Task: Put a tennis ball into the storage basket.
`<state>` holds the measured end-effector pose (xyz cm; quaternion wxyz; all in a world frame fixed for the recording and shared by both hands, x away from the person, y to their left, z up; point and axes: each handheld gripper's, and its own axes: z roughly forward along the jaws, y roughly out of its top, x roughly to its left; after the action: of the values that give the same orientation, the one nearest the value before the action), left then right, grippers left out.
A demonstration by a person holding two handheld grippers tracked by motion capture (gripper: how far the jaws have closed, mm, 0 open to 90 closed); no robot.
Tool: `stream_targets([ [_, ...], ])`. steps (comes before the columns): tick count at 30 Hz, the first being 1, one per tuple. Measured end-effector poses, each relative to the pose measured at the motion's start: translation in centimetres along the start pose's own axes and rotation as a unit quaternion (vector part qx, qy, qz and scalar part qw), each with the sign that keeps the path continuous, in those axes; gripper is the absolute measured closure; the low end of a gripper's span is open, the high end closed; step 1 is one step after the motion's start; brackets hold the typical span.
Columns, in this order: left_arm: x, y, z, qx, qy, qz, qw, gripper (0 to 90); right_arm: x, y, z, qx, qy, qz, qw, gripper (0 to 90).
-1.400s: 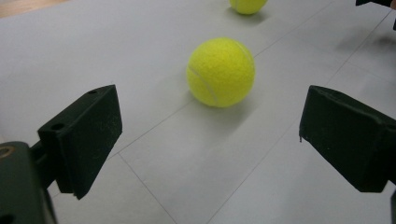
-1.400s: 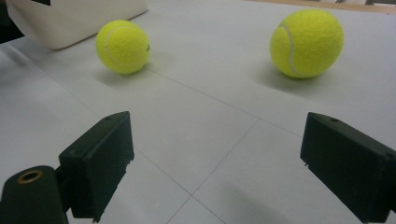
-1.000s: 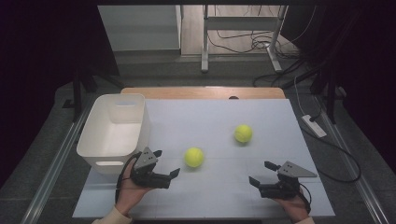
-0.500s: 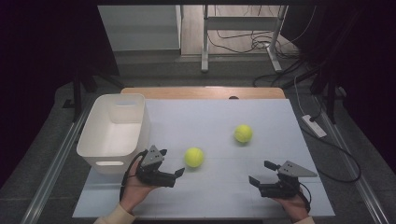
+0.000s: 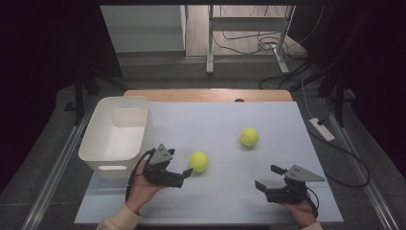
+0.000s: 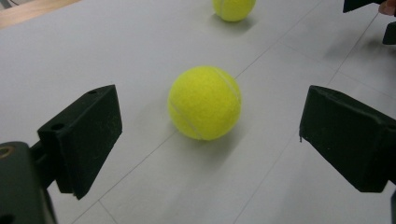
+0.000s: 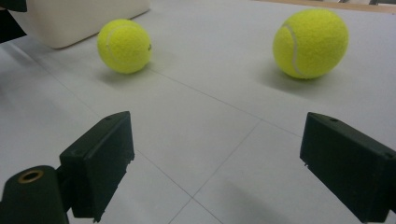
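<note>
Here, blocky black left tongs (image 6: 205,144) flank a fuzzy round ball (image 6: 204,102).

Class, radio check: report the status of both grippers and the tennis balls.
Left gripper open, lined up on near ball, not touching. Right gripper open, idle. Far ball loose on table. Path clear.

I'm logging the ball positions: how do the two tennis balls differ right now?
The near tennis ball lies just ahead of the open left claw, lined up between its jaws but untouched; the far tennis ball has no claw close by. The near one lies closer to the white bin. Both are yellow-green, look alike and rest on the table.
</note>
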<state>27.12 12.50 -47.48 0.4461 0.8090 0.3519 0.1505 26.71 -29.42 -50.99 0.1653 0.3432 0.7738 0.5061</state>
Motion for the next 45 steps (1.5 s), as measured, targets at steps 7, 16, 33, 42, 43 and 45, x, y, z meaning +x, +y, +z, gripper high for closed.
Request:
stream_targets([
  [7, 0.2, 0.6, 0.4, 0.005, -0.006, 0.001, 1.0000, 6.5, 0.0, 0.0, 0.1, 0.003, 0.000, -0.001, 1.0000, 10.0],
  [16, 0.0, 1.8, 1.3, 0.015, -0.017, 0.012, 0.9997, 6.3, -0.1, 0.0, 0.1, 0.002, 0.001, -0.002, 1.0000, 10.1],
  [33, 0.0, 3.0, 2.6, 0.033, -0.031, 0.013, 0.9989, 6.1, 0.0, -0.1, 0.1, 0.004, 0.000, -0.003, 1.0000, 10.1],
  [42, 0.4, 3.3, 3.6, 0.046, -0.038, 0.007, 0.9982, 5.5, -0.1, -0.1, 0.0, 0.004, -0.002, -0.001, 1.0000, 10.1],
  [43, 0.4, 3.3, 3.6, 0.047, -0.038, 0.007, 0.9981, 5.4, -0.1, -0.1, 0.1, 0.004, -0.002, -0.001, 1.0000, 10.1],
  [45, 0.5, 3.3, 3.7, 0.049, -0.038, 0.006, 0.9981, 5.3, -0.1, -0.1, 0.1, 0.005, -0.002, -0.002, 1.0000, 10.1],
])
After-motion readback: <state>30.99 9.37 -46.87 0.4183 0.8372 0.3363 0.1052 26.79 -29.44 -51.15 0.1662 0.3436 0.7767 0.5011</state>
